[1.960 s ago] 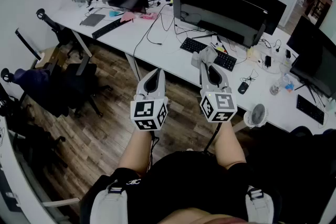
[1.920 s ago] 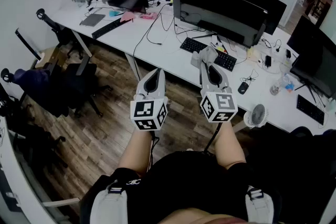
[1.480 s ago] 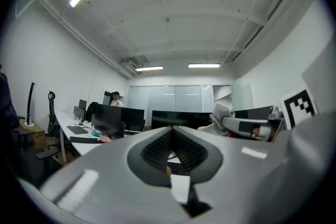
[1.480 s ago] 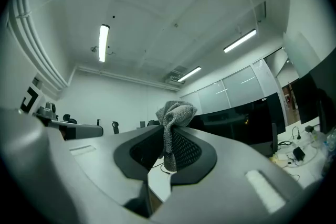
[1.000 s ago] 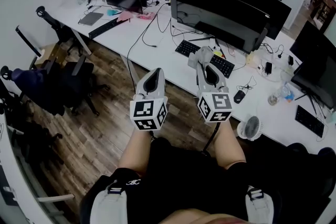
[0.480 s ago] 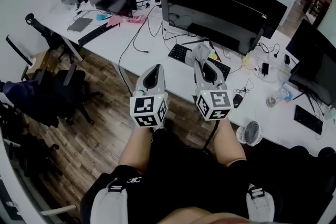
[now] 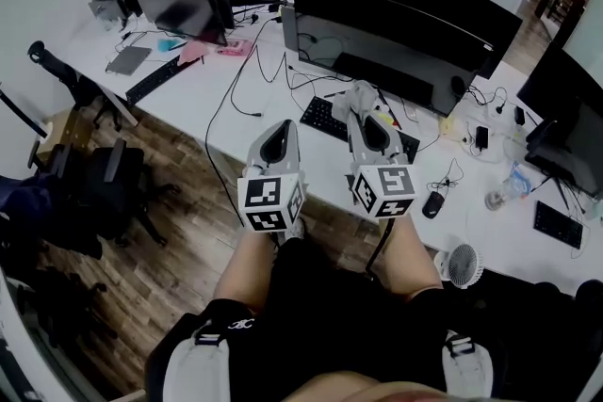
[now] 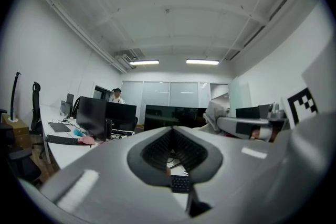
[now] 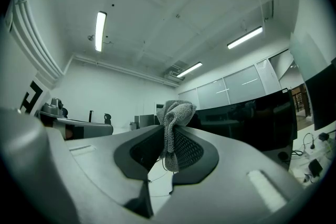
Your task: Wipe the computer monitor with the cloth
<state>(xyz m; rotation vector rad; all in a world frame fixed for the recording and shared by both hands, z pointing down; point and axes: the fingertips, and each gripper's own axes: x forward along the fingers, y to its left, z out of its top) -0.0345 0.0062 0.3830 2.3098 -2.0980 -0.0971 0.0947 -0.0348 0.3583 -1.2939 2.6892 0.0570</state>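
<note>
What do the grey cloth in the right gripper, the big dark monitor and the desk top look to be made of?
Grey cloth, pinched in the right gripper: knitted or woven fabric, matte; a looped texture shows.
Wide black curved monitor: semi-glossy screen, probably plastic or glass; faint reflections show.
White desk top: smooth, likely laminate; can't be sure.

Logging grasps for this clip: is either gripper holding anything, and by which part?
The right gripper is shut on the grey cloth, pinched at its bunched middle. The left gripper is shut and empty.
</note>
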